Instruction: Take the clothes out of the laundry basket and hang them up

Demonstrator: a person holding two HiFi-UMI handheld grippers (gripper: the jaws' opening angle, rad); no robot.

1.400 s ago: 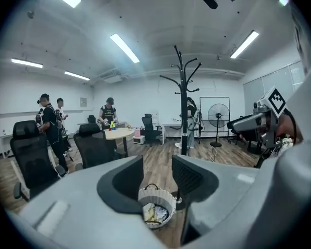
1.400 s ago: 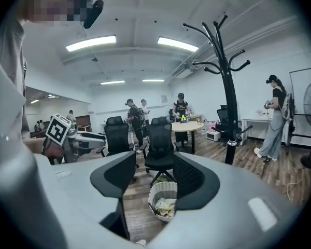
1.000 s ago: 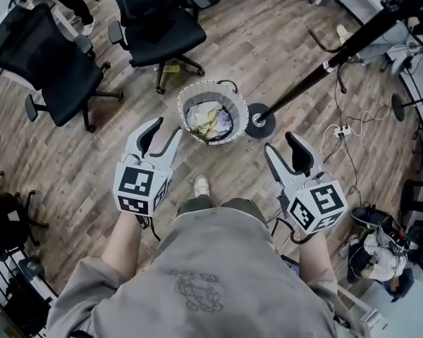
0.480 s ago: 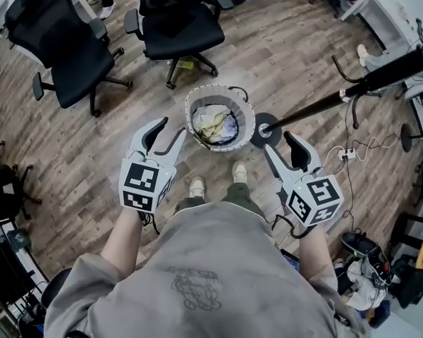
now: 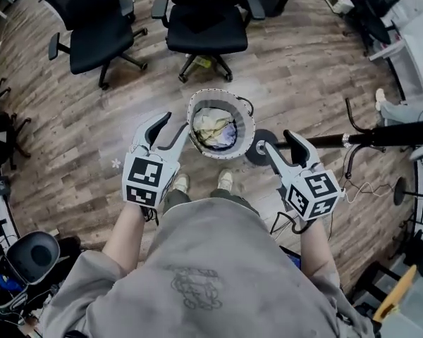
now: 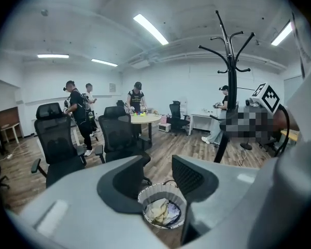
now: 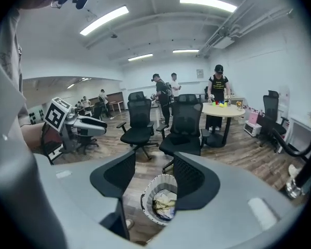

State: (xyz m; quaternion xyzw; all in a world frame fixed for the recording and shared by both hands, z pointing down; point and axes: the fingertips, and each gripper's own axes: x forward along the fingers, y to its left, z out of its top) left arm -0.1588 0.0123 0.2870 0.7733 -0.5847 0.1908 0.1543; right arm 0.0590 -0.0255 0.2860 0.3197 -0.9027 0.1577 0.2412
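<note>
A round white laundry basket [image 5: 248,122] stands on the wood floor just ahead of the person's feet, with crumpled pale yellow and blue clothes [image 5: 213,125] inside. The basket [image 6: 145,194] and its clothes [image 6: 161,212] show low between the jaws in the left gripper view, and the basket [image 7: 151,191] likewise in the right gripper view. My left gripper [image 5: 171,124] hovers open at the basket's left rim, holding nothing. My right gripper [image 5: 280,142] is open to the basket's right, above the round base [image 5: 254,151] of a black coat stand [image 6: 231,71].
Two black office chairs [image 5: 209,21] [image 5: 99,22] stand beyond the basket. The coat stand's pole [image 5: 381,135] runs off to the right, with cables and a power strip on the floor there. Several people stand around a round table [image 7: 223,109] at the far side of the room.
The person has stepped closer to the basket; it now sits nearer the feet and between both grippers. Both grippers stay open and empty.
</note>
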